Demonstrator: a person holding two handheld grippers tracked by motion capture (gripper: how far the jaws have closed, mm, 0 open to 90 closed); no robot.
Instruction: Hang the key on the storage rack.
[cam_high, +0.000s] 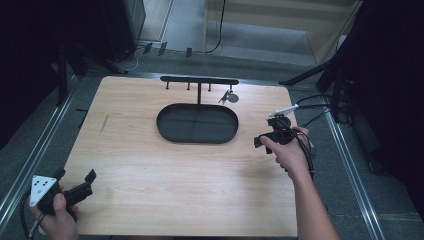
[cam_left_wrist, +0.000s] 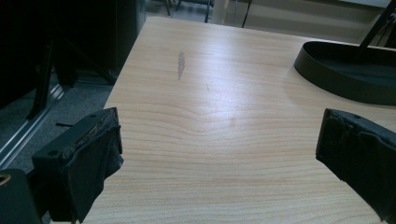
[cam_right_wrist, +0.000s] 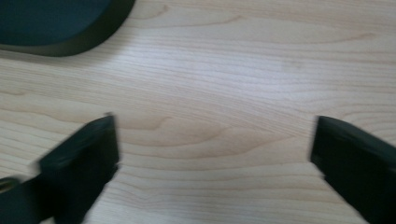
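A black oval tray (cam_high: 197, 123) lies at the back middle of the wooden table (cam_high: 165, 170). Behind it stands a black rack with hooks (cam_high: 199, 80), and a small round silver piece (cam_high: 231, 97) hangs at the rack's right end. My left gripper (cam_high: 76, 176) rests at the table's front left corner, open with nothing between its jaws (cam_left_wrist: 219, 140); the tray's rim (cam_left_wrist: 327, 79) lies far ahead to its right. My right gripper (cam_high: 268, 133) hovers low, just right of the tray, open over bare wood (cam_right_wrist: 212, 140), with the tray's edge (cam_right_wrist: 70, 44) at upper left.
Metal rails (cam_high: 40, 150) run along the floor on both sides of the table. Dark stands and cables (cam_high: 320, 107) crowd the back right. A faint grey smudge (cam_left_wrist: 181, 64) marks the wood at left.
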